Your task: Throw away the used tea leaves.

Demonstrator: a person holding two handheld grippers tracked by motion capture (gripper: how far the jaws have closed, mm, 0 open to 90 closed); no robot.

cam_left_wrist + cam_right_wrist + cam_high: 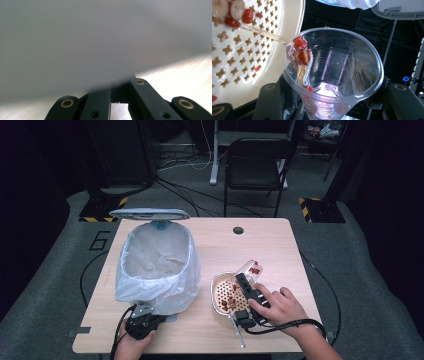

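Observation:
My right gripper (246,281) is shut on a clear plastic cup (251,268), tipped on its side over a cream strainer pan (216,285) at the table's right front. In the right gripper view the cup (352,62) lies between the jaws with its mouth toward the camera. Red berries (300,46) cling at its lip and a thin stream of liquid runs onto the perforated strainer (249,57). More berries lie in the strainer. My left gripper (142,319) sits at the foot of the white-bagged bin (155,265). Its jaws (120,93) are drawn close together, with the tips lost under the blurred bag.
The bin's grey lid (149,213) stands open at the back. The strainer's metal handle (239,334) points toward the table's front edge. A cable hole (238,230) is near the far edge. A black chair (257,162) stands behind the table.

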